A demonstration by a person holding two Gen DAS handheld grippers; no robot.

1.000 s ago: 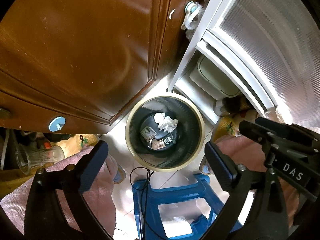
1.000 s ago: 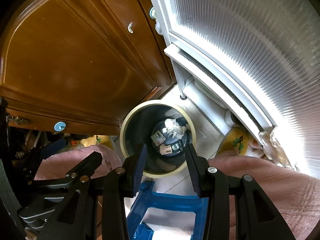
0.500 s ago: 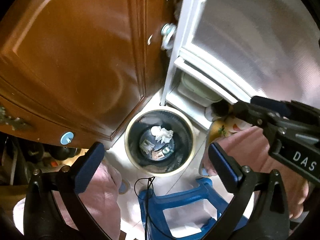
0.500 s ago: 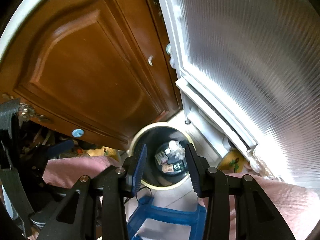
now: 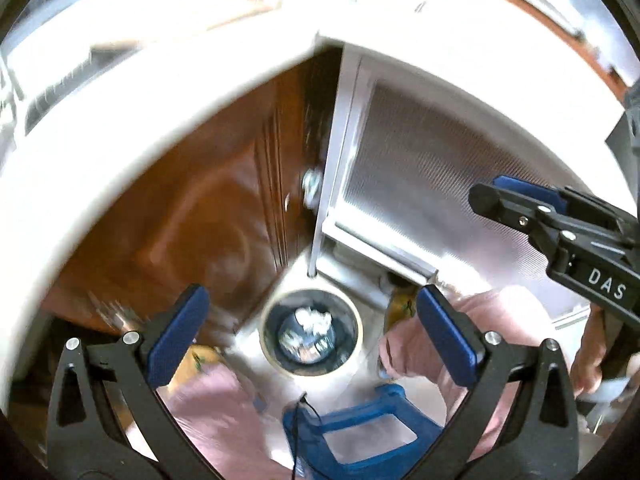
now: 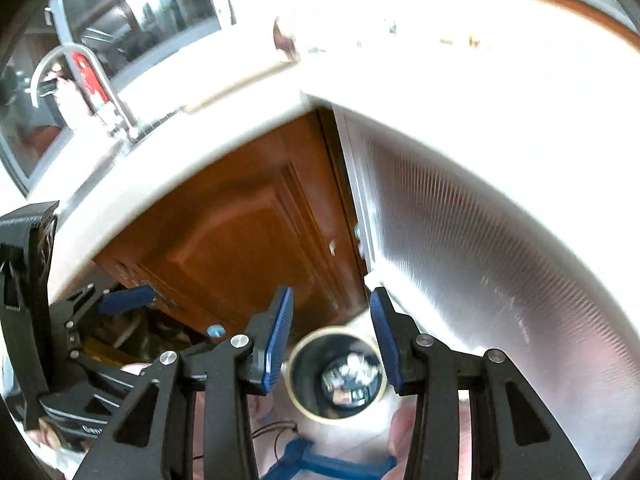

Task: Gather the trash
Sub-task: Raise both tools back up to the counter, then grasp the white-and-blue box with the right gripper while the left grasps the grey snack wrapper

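A round bin with a cream rim (image 5: 267,340) stands on the floor far below. Crumpled white paper (image 5: 313,317) and small wrappers lie inside it. My left gripper (image 5: 310,300) hangs high above it, jaws open wide, with nothing between the blue pads. In the right wrist view the same bin (image 6: 297,384) with its trash (image 6: 352,376) shows between the fingers of my right gripper (image 6: 332,298). That gripper is partly open and holds nothing. Each gripper shows at the edge of the other's view.
A white countertop edge (image 5: 132,152) curves across above a brown cabinet door (image 5: 208,220) and a frosted panel (image 5: 440,184). A faucet (image 6: 80,76) stands at the back left. A blue stool (image 5: 372,432) and a person's pink-clad legs (image 5: 216,412) flank the bin.
Both grippers have risen well above the bin, which now looks smaller and farther down. The countertop and faucet have come into view. Both grippers stay empty.
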